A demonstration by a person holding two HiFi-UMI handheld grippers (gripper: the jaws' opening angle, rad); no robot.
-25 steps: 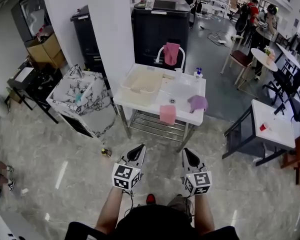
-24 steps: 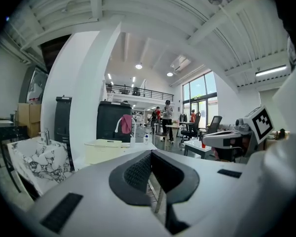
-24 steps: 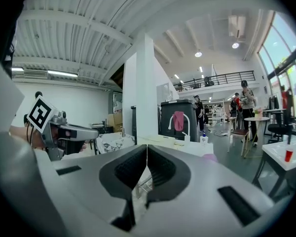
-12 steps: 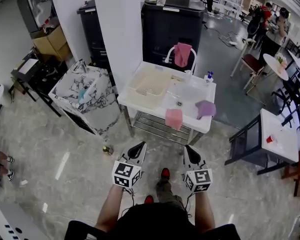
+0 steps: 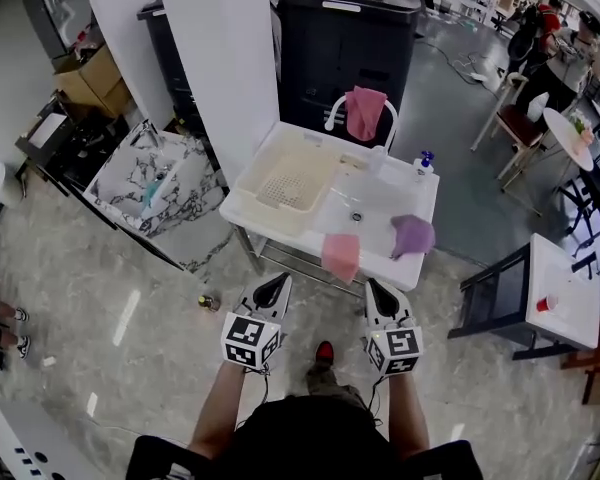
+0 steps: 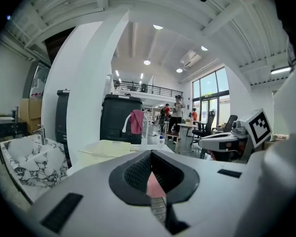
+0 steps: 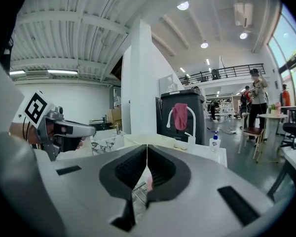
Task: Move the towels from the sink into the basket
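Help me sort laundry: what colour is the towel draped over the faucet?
Deep pink; the towel shows best in the head view.

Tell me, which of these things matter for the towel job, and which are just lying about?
For the job: light pink towel, purple towel, faucet towel, sink, basket.
Just lying about: soap bottle, marble basin, black cabinet, red cup.

Sink mostly blocked in both gripper views.
Left gripper (image 6: 151, 153) body hides the sink (image 5: 376, 214) basin; the pink towel (image 6: 154, 185) is only a sliver through its notch, same behind the right gripper (image 7: 147, 145). Person's torso (image 5: 302, 446) cut by head-view bottom edge; far people (image 5: 560, 46) too small.
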